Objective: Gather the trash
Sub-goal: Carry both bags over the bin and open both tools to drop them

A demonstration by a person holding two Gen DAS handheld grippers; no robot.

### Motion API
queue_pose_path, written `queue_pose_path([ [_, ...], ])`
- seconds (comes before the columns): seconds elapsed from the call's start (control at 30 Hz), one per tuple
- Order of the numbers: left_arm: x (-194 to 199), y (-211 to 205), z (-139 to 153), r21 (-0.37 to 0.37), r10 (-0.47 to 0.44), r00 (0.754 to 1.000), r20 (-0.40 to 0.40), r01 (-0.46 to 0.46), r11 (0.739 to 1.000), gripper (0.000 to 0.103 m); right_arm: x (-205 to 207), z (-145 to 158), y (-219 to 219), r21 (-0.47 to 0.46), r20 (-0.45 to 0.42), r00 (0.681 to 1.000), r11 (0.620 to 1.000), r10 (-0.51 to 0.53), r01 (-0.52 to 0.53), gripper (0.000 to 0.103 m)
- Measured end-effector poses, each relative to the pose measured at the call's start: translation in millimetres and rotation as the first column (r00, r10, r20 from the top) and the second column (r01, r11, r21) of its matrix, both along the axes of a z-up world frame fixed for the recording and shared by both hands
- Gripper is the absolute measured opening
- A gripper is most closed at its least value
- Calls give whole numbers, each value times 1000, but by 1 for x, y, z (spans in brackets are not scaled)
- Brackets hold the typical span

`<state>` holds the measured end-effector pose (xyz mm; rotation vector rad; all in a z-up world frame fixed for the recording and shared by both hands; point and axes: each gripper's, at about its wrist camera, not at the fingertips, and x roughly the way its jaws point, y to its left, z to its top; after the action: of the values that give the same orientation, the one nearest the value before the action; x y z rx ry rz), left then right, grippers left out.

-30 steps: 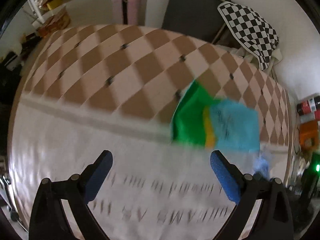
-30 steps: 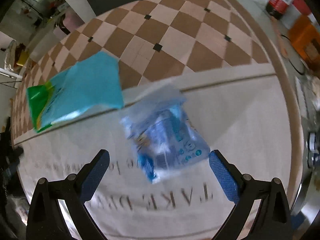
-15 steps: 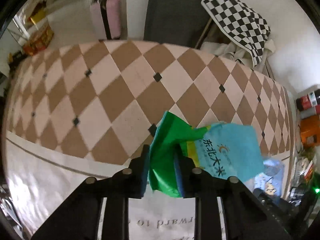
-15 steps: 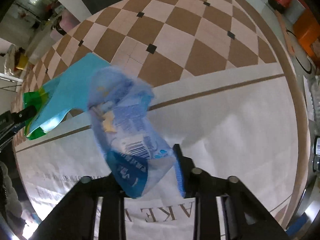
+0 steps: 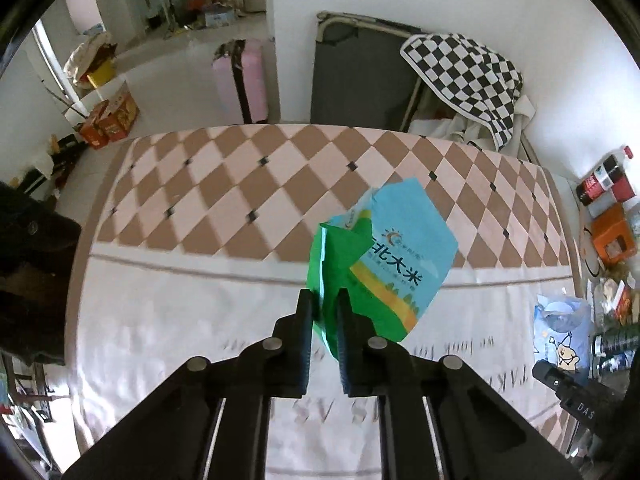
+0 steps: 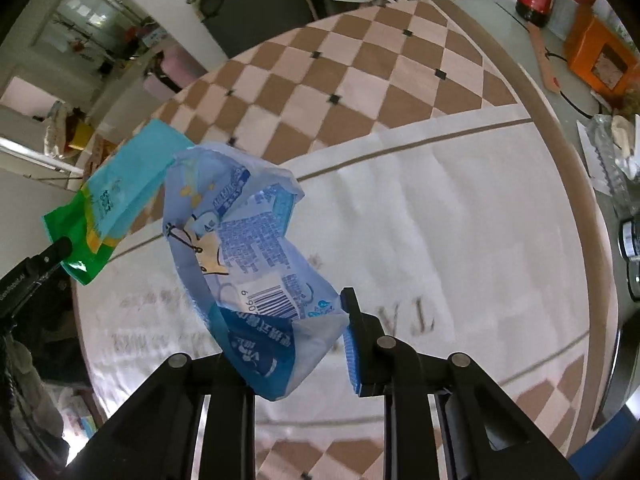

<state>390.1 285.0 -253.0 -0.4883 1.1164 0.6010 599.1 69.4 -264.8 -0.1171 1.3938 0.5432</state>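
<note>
My left gripper [image 5: 325, 308] is shut on the green edge of a green and light blue rice bag [image 5: 384, 264] and holds it up above the table. My right gripper [image 6: 296, 340] is shut on a crumpled pale blue plastic wrapper [image 6: 248, 264] with a barcode, lifted off the table. The rice bag [image 6: 120, 196] and the left gripper's tip [image 6: 44, 258] show at the left of the right wrist view. The wrapper [image 5: 562, 332] shows at the right edge of the left wrist view.
The table [image 5: 168, 320] has a checked brown and pink cloth with a white printed band. Bottles and an orange box [image 5: 612, 236] stand at its right. A pink suitcase [image 5: 240, 80] and a checkered cloth on a folded bed [image 5: 464, 68] stand beyond.
Both grippers were open above the bags lying on the table. They closed on them and have lifted them up off the table.
</note>
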Motion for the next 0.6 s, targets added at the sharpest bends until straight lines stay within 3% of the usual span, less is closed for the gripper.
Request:
queue_pose_path([
  [0.27,-105,-25,35,56,5,999,49,-8,998,8,-114,41,-15,48,51,997,997,52,-55,21],
  [0.43,-196,-50,50,85,-33,996,78,26,996,8,-220,55,-38,74,87,995,996,48,-54,21],
  [0.6,-292,-82,48,51,-98,992,79,94,994,8,-331,54,-66,80,67,997,996,23,-28,21],
])
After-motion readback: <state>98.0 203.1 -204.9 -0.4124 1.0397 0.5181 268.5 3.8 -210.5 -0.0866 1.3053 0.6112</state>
